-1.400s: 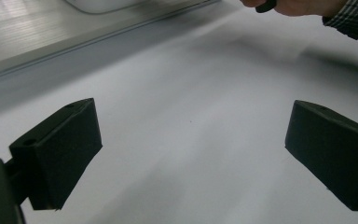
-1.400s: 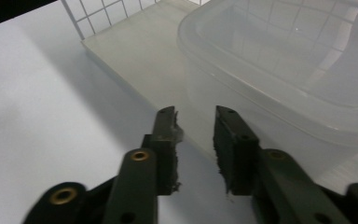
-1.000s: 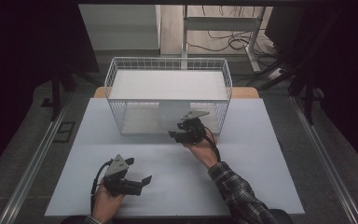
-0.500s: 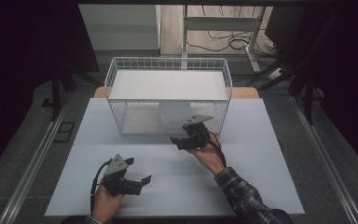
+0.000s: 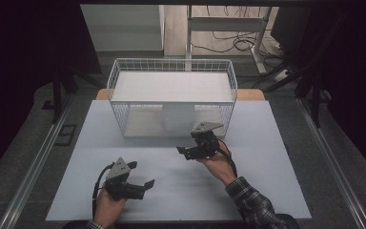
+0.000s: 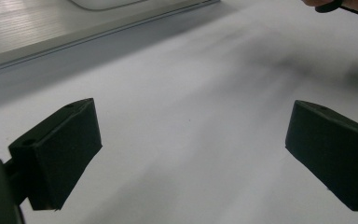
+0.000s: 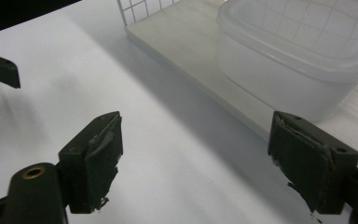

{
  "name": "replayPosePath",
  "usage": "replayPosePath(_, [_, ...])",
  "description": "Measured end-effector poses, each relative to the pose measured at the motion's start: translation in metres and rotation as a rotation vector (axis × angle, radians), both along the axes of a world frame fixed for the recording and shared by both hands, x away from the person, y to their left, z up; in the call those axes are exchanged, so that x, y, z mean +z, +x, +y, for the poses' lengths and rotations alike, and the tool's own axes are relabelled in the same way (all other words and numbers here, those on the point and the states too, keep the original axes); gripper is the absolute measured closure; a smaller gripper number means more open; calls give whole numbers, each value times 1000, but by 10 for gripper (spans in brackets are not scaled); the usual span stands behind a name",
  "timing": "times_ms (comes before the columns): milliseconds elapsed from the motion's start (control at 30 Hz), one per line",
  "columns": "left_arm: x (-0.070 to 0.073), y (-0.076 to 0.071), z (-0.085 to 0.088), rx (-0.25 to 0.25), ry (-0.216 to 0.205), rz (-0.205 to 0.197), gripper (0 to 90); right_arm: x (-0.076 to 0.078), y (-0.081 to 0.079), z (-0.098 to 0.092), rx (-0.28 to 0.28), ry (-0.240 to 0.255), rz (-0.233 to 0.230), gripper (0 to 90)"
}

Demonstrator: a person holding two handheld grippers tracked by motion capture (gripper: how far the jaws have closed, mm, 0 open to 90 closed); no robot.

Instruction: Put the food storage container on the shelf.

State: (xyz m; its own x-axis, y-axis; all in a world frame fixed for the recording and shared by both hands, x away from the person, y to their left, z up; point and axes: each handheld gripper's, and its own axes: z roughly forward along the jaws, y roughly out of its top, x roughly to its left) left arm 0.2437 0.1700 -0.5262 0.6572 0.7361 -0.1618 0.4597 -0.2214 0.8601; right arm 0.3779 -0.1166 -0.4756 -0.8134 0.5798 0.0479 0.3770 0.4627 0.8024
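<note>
On the bench [image 5: 267, 191], near its middle, my right tongs [image 5: 187, 152] sit just in front of the wire basket [image 5: 171, 64], jaws spread wide w/ nothing between them. The thing I take to be in play is the translucent plastic tub [image 7: 279, 60], which stands inside the basket on its white floor, close behind the front mesh.

In the high view the tub [image 5: 177, 117] lies at about 12 o'clock from the right tongs, near but not touching. The mesh wall seems to stand between them, so a straight push fwd won't reach it; approach prob. has to go up and over the rim. In the right gripper view the tub sits at 1 o'clock beyond the jaws, its lid on, w/ grid lines showing across it. Its long axis I can't tell for sure; that view cuts the tub off at the edge.

Left tongs [image 5: 145, 183] are down at 7 o'clock from the basket, near the front edge of the bench, also spread and empty [image 6: 191, 154], over bare white surface. They're well apart from the tub, so the right hand is clearly nearer and better placed to reach.
</note>
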Motion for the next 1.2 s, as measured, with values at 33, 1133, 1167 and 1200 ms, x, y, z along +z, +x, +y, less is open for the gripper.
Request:
replayPosePath(33, [0,0,0,-1,0,0,31,0,-1,-1,2,1,3,169])
replayPosePath(1133, [-1,-1,-2,-7,24,6,28,-5,-40,-35,8,-15,23,10])
replayPosePath(1167, [-1,-1,-2,-6,26,6,27,-5,-40,-36,10,-12,25,10])
replayPosePath(1200, [-1,-1,-2,-6,26,6,27,-5,-40,-36,10,-12,25,10])
